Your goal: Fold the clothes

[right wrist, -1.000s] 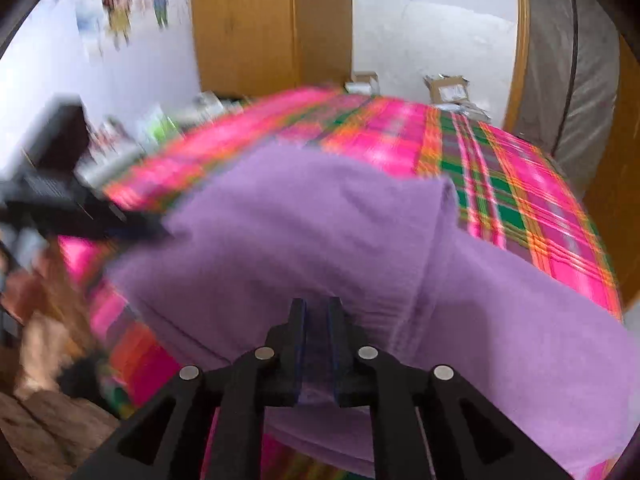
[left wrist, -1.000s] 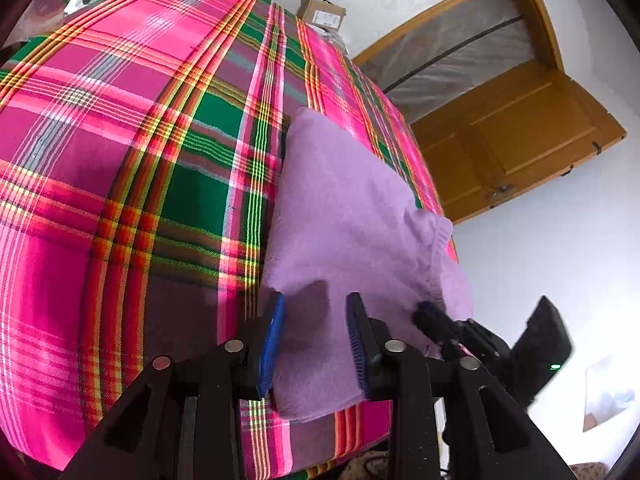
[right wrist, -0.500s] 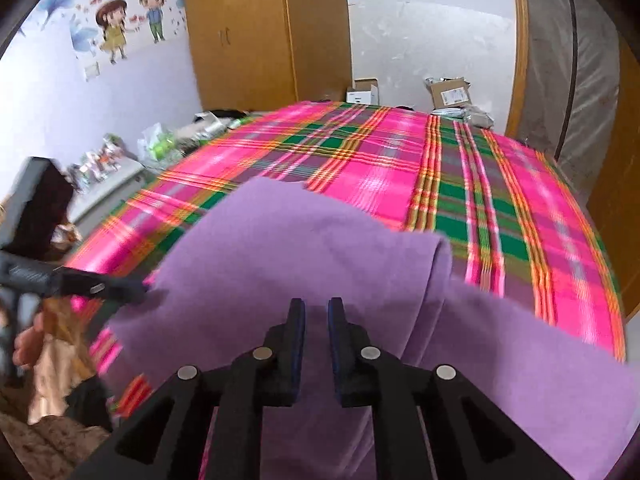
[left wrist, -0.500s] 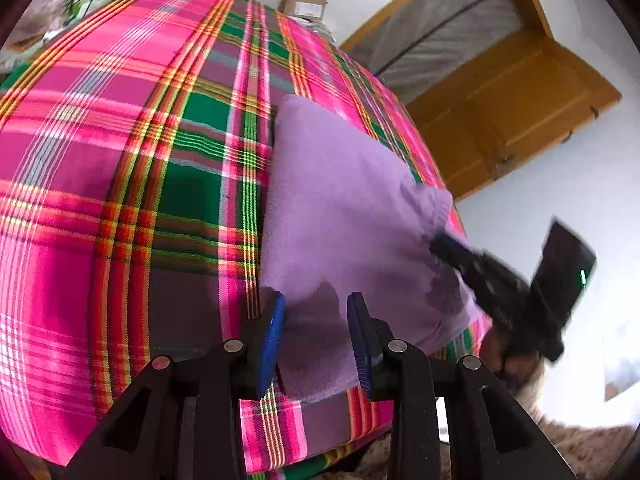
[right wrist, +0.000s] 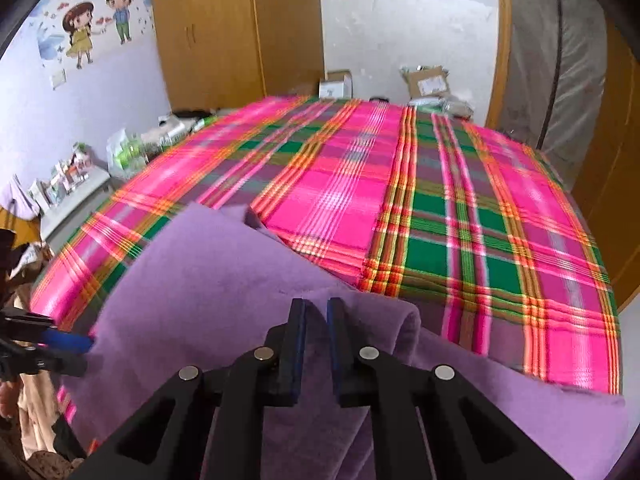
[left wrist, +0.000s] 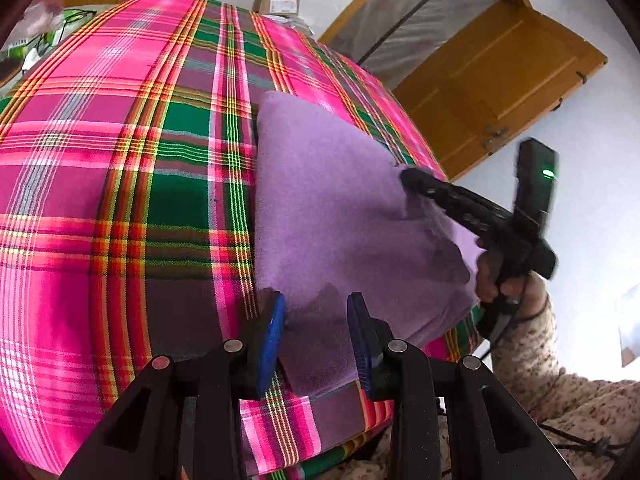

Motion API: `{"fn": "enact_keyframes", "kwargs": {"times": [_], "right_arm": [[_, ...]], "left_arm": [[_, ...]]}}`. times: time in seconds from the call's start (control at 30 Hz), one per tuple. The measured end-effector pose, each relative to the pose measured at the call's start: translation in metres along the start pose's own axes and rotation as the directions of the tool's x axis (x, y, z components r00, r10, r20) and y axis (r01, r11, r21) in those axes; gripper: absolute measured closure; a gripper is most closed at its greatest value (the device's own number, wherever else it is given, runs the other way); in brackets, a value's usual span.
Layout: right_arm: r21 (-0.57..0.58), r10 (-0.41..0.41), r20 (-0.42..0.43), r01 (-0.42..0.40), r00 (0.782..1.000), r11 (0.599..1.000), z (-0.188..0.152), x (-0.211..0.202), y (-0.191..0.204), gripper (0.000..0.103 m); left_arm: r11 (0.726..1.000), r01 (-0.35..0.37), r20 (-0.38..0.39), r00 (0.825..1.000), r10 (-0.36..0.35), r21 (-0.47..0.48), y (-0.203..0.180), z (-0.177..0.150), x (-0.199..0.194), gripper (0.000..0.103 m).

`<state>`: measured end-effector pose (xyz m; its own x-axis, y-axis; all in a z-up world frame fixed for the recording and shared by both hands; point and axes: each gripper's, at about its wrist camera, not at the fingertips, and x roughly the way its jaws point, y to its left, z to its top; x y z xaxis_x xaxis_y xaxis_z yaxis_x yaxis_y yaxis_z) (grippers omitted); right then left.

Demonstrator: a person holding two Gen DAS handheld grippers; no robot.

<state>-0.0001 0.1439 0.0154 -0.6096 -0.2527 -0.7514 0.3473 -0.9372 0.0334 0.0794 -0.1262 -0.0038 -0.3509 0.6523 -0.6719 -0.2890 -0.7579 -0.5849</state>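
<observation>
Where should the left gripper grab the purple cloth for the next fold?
Probably the near-left corner of the purple cloth, lying between the open fingers of the left gripper. Come in low from the near edge of the bed: the hem lies flat there, and the right gripper pinches its right-hand edge.

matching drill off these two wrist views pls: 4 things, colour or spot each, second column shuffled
Things:
1. folded garment
2. bed cover
3. door
4. cartoon wall sticker

Colour or spot:
a. wooden brown, standing open past the bed's far corner
b. on the pale wall, upper left of the right wrist view
c. plain purple, near the bed's front edge
d. pink and green plaid, spread across the bed

Pairs: 1-c, 2-d, 3-a, 4-b
</observation>
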Motion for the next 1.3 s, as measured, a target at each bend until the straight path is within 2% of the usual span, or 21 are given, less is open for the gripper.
{"fn": "enact_keyframes", "kwargs": {"times": [0.27, 0.4, 0.5, 0.63, 0.7, 0.83, 0.93, 1.0, 1.13, 1.23, 1.3], "right_arm": [[-0.052, -0.053, -0.021, 0.052, 0.998, 0.997, 0.000, 0.006, 0.007, 0.093], [-0.052, -0.098, 0.039, 0.100, 0.994, 0.994, -0.010, -0.020, 0.017, 0.090], [-0.071, -0.061, 0.059, 0.065, 0.996, 0.995, -0.028, -0.033, 0.030, 0.090], [-0.103, -0.063, 0.070, 0.070, 0.996, 0.992, -0.060, -0.040, 0.043, 0.090], [-0.146, -0.099, 0.106, 0.113, 0.990, 0.983, -0.077, -0.041, 0.052, 0.090], [-0.181, -0.187, 0.133, 0.209, 0.973, 0.961, -0.079, -0.051, 0.069, 0.090], [-0.180, -0.113, 0.144, 0.138, 0.983, 0.974, -0.084, -0.058, 0.072, 0.090], [-0.178, -0.109, 0.100, 0.126, 0.989, 0.976, -0.088, -0.050, 0.073, 0.089], [-0.162, -0.129, 0.097, 0.143, 0.987, 0.976, -0.089, -0.057, 0.077, 0.089], [-0.148, -0.031, 0.112, 0.047, 0.993, 0.988, -0.087, -0.068, 0.084, 0.088], [-0.161, -0.016, 0.088, 0.030, 0.996, 0.987, -0.090, -0.062, 0.092, 0.083]], "left_arm": [[1.000, 0.019, -0.001, 1.000, -0.019, 0.005, 0.003, -0.004, -0.004, 0.070], [1.000, 0.021, -0.007, 1.000, -0.021, 0.017, 0.004, -0.009, -0.008, 0.070], [1.000, 0.017, -0.021, 1.000, -0.017, 0.024, 0.005, -0.016, -0.009, 0.070], [0.999, 0.029, -0.024, 0.999, -0.029, 0.020, 0.009, -0.023, -0.014, 0.070], [0.999, 0.033, -0.025, 0.999, -0.033, 0.022, 0.010, -0.025, -0.016, 0.070], [0.999, 0.038, -0.039, 0.999, -0.036, 0.035, 0.007, -0.031, -0.020, 0.070], [0.998, 0.049, -0.036, 0.998, -0.048, 0.032, 0.007, -0.033, -0.020, 0.070], [0.998, 0.057, -0.032, 0.998, -0.056, 0.024, 0.008, -0.035, -0.022, 0.070], [0.998, 0.061, -0.023, 0.998, -0.061, 0.008, 0.008, -0.037, -0.024, 0.070], [0.998, 0.068, -0.005, 0.998, -0.068, -0.010, 0.013, -0.039, -0.029, 0.070], [0.997, 0.074, 0.006, 0.997, -0.073, -0.031, 0.016, -0.039, -0.031, 0.070]]}}
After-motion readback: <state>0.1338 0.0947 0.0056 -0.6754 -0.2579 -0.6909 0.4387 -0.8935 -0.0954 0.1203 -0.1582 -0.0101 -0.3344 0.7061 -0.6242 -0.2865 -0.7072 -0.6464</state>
